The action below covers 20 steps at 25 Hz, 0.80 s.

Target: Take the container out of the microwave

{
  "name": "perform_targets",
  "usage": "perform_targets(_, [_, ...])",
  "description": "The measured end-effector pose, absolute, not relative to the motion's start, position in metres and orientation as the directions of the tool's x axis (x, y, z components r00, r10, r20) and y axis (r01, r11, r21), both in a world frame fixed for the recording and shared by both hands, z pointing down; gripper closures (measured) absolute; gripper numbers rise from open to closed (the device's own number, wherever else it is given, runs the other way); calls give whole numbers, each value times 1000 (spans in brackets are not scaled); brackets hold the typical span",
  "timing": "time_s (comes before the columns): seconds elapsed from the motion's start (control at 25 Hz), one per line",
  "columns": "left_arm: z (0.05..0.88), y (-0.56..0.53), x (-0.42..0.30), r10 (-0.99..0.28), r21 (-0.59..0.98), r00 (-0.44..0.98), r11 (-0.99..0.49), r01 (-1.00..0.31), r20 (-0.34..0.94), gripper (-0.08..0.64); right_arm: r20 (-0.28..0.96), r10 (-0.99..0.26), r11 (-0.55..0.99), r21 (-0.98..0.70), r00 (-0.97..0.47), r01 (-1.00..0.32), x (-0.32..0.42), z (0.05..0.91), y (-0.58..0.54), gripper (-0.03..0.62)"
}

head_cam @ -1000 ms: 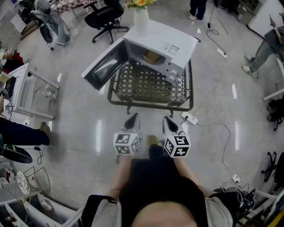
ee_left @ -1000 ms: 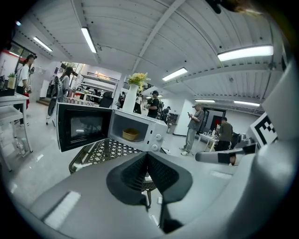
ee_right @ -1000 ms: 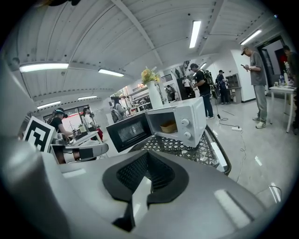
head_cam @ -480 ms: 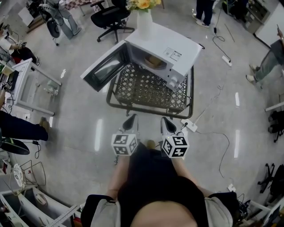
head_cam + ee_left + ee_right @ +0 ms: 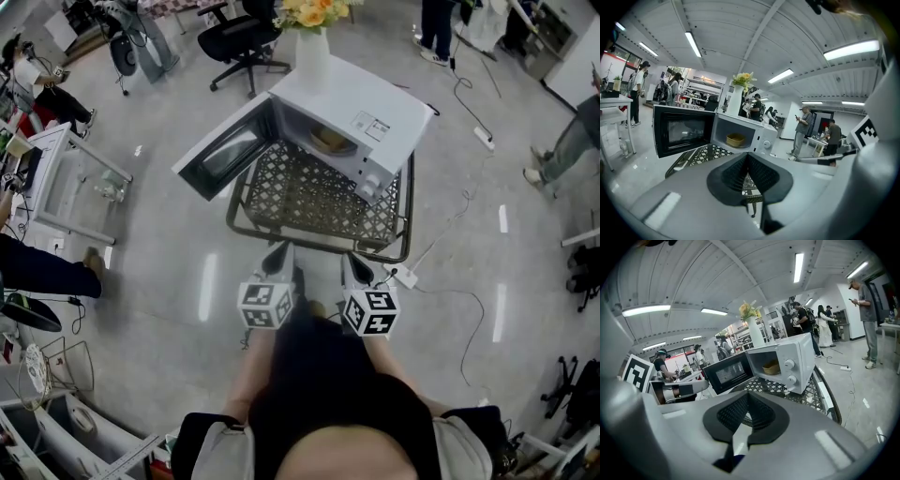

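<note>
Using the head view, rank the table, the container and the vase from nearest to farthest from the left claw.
1. Table, just ahead of the left claw.
2. Container, inside the open microwave on the table's far side.
3. Vase, beyond the microwave.

A metal surface (image 5: pixel 309 192) with a lattice top stands on the glossy grey floor (image 5: pixel 169 272). At twelve o'clock is a white vase (image 5: pixel 312 56) of yellow flowers (image 5: pixel 314 11). A black office chair (image 5: pixel 246 39) stands at eleven. A white power strip (image 5: pixel 405 277) lies by the surface's five o'clock corner, its cable trailing off. A white-framed glass stand (image 5: pixel 66 187) is at nine o'clock.
</note>
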<state>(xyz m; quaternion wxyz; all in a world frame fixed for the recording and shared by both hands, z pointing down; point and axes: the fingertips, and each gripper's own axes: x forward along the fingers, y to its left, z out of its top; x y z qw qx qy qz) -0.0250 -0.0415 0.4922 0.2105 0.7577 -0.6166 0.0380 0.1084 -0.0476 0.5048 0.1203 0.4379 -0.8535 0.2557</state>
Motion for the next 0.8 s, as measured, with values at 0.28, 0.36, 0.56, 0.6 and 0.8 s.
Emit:
perform_targets(0.28, [494,-56,-35,-917,274,233,-145,-951,323,549,429,-690,487,-320,-583,-813,103,504,-62,592])
perform_targets(0.36, [495,-61,-38,-917,274,232,-144,-951,325,549,432,-693,481,-319,-577,-817,101,505,-67,591])
perform_targets(0.56, [498,-78,-48,-913,277,237,-146,-950,333,549,440,-696,470,-317,-567,-824,93,507,-84,592])
perform_targets(0.6, [498,-82,-49,-912,278,239,-147,-949,334,549,442,-696,468,-317,-565,-825,91,508,-87,591])
perform_targets(0.8, [494,-102,-61,-911,269,243,-155,-951,334,549,442,-698,468,-314,-564,-826,78,505,-106,591])
